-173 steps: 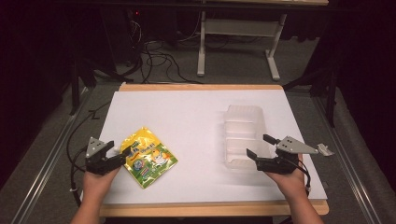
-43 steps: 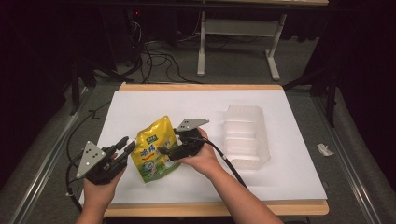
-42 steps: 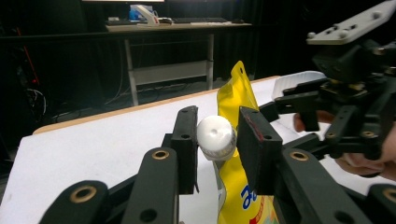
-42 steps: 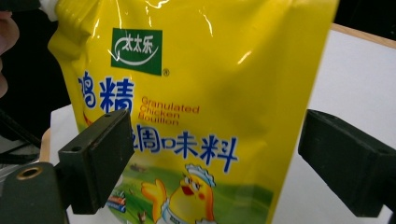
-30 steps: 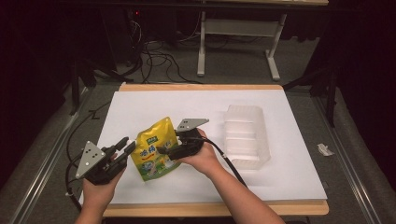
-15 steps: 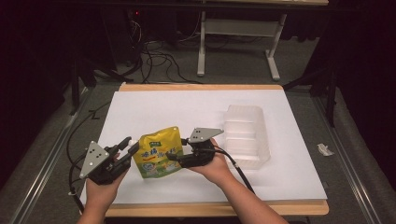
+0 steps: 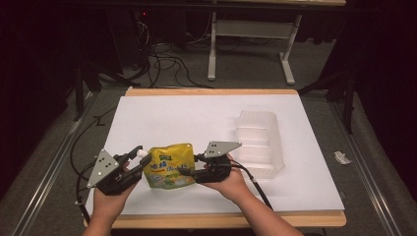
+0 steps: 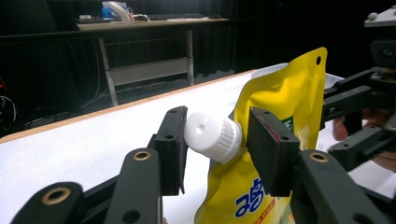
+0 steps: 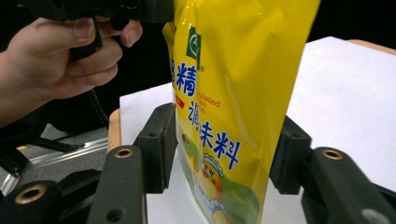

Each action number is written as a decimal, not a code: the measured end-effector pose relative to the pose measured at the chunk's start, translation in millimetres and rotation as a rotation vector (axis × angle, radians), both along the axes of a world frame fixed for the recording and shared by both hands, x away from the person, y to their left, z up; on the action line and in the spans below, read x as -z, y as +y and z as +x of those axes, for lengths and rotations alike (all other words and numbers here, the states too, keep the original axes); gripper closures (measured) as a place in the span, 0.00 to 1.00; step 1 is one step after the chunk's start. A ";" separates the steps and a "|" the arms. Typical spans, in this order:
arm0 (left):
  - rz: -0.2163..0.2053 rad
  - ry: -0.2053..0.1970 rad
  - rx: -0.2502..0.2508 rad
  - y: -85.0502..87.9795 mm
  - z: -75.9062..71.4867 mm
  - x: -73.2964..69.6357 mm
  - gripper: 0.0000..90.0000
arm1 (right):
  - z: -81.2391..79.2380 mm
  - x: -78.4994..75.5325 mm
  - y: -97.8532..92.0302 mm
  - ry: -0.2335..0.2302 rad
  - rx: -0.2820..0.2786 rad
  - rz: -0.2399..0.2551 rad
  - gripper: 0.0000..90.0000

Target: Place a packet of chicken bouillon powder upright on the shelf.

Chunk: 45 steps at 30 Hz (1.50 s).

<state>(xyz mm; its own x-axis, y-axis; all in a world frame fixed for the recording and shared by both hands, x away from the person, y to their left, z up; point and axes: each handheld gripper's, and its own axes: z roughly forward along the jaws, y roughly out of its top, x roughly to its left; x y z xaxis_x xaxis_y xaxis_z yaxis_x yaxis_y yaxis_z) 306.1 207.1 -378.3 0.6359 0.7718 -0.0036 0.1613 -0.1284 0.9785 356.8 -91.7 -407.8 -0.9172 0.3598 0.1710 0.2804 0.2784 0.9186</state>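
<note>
Yellow pouch (image 7: 169,166) upright at the near left of the white table (image 7: 196,118), held between both grippers. Right gripper (image 7: 186,173): jaws pinch the pouch body from either side; right gripper view shows printed lettering and a cartoon figure between them. Left gripper (image 7: 139,158): jaws spread around the white cap (image 8: 212,136), one pad touching it, the other just apart. Clear plastic tray (image 7: 260,142) lies to the right, well apart from the pouch. Cables on the floor beyond.
</note>
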 end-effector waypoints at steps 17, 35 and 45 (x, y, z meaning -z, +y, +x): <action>0.002 0.003 0.022 -0.3 0.5 1.3 0.62 | 10.0 8.6 21.7 0.004 -0.070 -0.085 0.84; -0.018 0.052 0.009 6.0 8.7 8.7 0.44 | -0.4 1.8 13.2 -0.021 -0.005 -0.065 1.00; -0.003 0.056 -0.008 6.8 10.9 13.5 0.44 | -6.6 -13.9 -9.8 -0.065 0.069 -0.048 1.00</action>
<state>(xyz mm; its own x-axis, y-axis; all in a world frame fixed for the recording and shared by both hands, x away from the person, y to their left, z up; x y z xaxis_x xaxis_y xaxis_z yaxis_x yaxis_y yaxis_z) 317.0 213.9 -391.8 0.6280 0.7771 -0.0415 0.2171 -0.1238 0.9683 350.2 -101.4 -393.9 -0.8987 0.4287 0.0925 0.2403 0.3048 0.9216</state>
